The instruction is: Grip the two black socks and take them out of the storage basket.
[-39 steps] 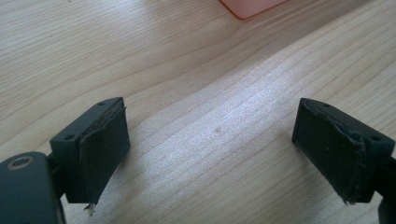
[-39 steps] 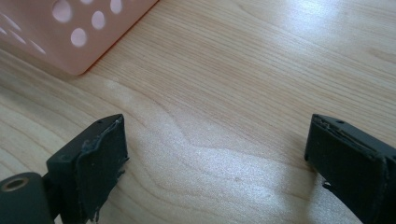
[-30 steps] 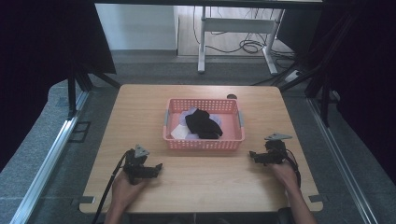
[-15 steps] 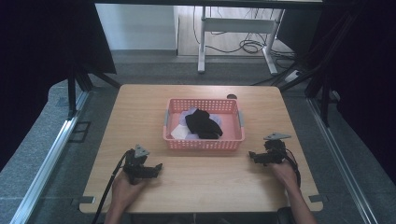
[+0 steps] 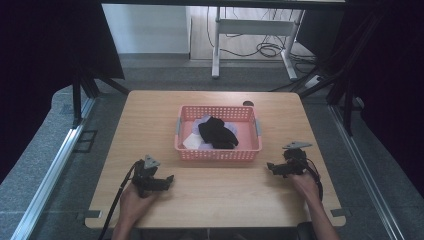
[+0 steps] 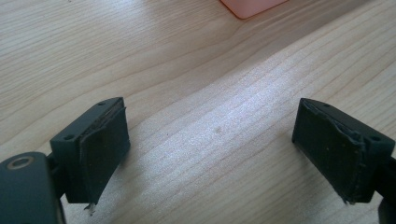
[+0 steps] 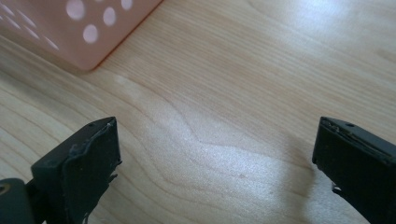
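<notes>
A pink plastic basket [image 5: 218,153] stands in the middle of the wooden table [image 5: 150,115], holding a black garment [image 5: 216,132] on top of pale lilac and white cloth [image 5: 192,141]. My left gripper [image 5: 169,180] rests near the table's front left, open, with bare wood between its jaws [image 6: 212,135]. My right gripper [image 5: 270,168] sits at the front right, just beside the basket's corner [image 7: 70,37], also open and empty [image 7: 219,154].
A small dark round hole [image 5: 247,104] marks the table's far side. Black curtains and frame legs flank the table. A white desk frame [image 5: 250,30] with cables stands on the floor beyond.
</notes>
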Tool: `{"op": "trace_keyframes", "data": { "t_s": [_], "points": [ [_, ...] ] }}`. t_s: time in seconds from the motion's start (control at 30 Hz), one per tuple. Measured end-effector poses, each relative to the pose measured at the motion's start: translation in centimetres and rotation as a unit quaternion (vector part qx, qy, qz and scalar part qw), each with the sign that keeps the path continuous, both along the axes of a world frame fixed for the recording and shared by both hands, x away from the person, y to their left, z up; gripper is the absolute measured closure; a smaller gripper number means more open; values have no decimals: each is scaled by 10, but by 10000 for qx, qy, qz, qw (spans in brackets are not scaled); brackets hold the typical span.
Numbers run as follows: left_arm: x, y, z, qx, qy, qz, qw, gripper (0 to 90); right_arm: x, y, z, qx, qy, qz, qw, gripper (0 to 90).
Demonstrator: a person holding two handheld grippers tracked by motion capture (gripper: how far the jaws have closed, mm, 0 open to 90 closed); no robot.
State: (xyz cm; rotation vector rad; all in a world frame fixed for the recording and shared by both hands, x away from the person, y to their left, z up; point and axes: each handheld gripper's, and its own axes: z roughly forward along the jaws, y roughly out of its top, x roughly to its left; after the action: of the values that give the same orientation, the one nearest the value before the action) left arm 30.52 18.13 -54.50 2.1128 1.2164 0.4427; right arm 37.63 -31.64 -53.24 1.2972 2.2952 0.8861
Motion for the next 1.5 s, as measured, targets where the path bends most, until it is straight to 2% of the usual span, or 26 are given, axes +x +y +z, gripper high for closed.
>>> {"op": "trace_keyframes", "data": {
  "t_s": [0.43, 0.53, 0.67, 0.7, 0.77, 0.97, 1.1, 1.5],
  "points": [
    [0, 0, 0, 14, 5, -12, 10000, 106, -2, 3, 17, 152, -84, 35, 9998, 23],
    [0, 0, 0, 3, -1, -1, 10000, 106, -2, 3, 23, 30, -112, 63, 9999, 43],
    [0, 0, 0, -7, -4, 6, 10000, 106, -2, 3, 29, -5, -167, 59, 9998, 45],
    [0, 0, 0, -11, -6, 9, 10000, 106, -2, 3, 33, 115, -202, 68, 9997, 45],
    [0, 0, 0, -8, -3, 6, 10000, 106, -2, 3, 36, 140, -193, 111, 9997, 45],
    [0, 0, 0, 8, 2, -9, 10000, 106, -3, 8, 46, 17, -174, 273, 9995, 18],
    [0, 0, 0, 5, -3, -9, 10000, 106, -2, 12, 52, 145, -29, 359, 9992, 9],
    [0, 0, 0, 8, 2, -12, 10000, 106, 1, 20, 79, 232, -80, 638, 9977, 25]
  ]
}}
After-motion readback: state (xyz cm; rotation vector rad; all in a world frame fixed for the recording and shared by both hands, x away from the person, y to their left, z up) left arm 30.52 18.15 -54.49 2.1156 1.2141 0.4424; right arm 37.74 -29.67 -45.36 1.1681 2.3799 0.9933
